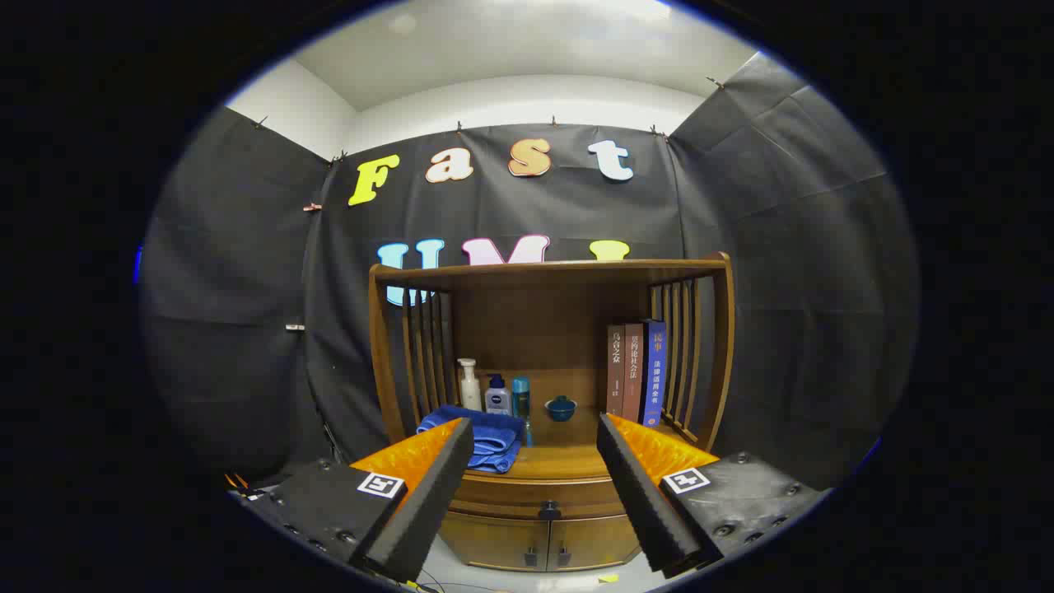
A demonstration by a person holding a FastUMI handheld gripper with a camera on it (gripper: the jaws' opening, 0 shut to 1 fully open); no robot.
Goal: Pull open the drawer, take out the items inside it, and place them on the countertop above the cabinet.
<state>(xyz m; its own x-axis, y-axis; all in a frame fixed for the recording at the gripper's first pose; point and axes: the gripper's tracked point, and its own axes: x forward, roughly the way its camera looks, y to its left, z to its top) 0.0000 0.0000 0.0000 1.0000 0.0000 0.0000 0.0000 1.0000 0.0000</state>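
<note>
While you held the two-finger gripper (535, 445) well back from the brown wooden cabinet (550, 387), its black foam-faced fingers (428, 494) stood spread wide apart with nothing between them. Between the fingers and beyond them sat the shallow wooden drawer (535, 492) with its small dark round knob (549, 511), and it looked fully closed, its front flush with the cabinet. Below it were two small cabinet doors (539, 541), also closed.

On the wooden countertop (568, 461) above the drawer lay a folded blue towel (486, 436), just past your left finger. Behind the towel stood a white pump bottle (469, 385), a dark blue bottle with a pale label (496, 395) and a slim teal bottle (521, 399). A small dark blue bowl (561, 408) sat near the middle, and three upright books (636, 372) leaned against the slatted side on the right.

Judging from this, the task had not yet started: the drawer remained to be pulled open, whatever lay inside it was hidden, and nothing had been lifted out. You had free counter space in front of the bowl for setting items down.
</note>
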